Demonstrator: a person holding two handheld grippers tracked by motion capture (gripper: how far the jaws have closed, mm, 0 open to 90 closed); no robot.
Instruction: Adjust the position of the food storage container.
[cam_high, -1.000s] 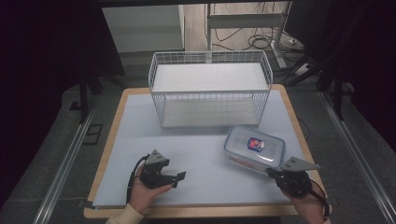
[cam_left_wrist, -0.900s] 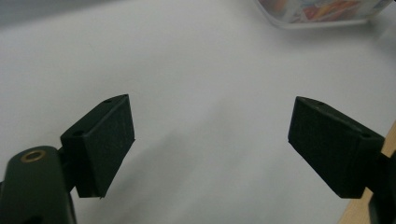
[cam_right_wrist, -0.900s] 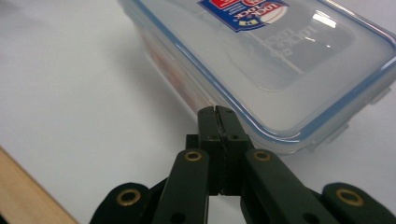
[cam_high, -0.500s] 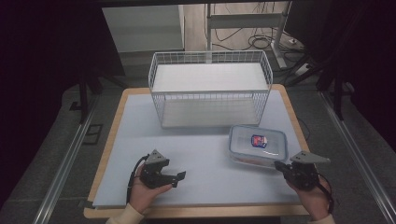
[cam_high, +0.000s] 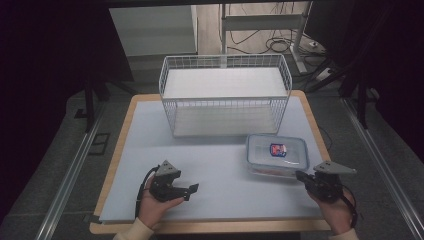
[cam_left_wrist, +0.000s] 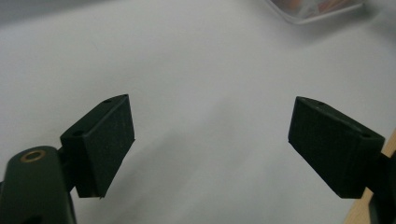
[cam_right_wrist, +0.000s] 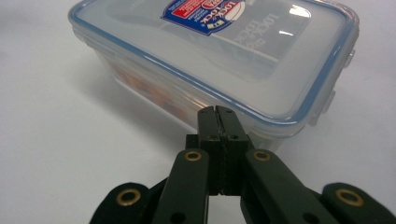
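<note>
High view first: at the left we see the left hand-held gripper (cam_high: 192, 189) resting low on the pale worktop (cam_high: 220, 165) in a hand (cam_high: 152, 205), near the front edge and well apart from everything else. Its jaws stand wide, as the left gripper view confirms: the left hand-held gripper (cam_left_wrist: 210, 140) shows two black pads far apart with bare worktop between them, and nothing held.

Moving toward the middle, we find a white wire basket (cam_high: 225, 95) standing at the back of the worktop, open at the top.

To the right, in front of the basket's right end, lies the clear food container (cam_high: 277, 155) with a blue-rimmed lid and a red-and-blue label. Just beside its near right corner sits the right hand-held gripper (cam_high: 299, 175). In the right gripper view we see the right hand-held gripper (cam_right_wrist: 217, 111) with its jaws pressed together on nothing, tips right at the food container (cam_right_wrist: 215, 60)'s side wall below the lid rim.
</note>
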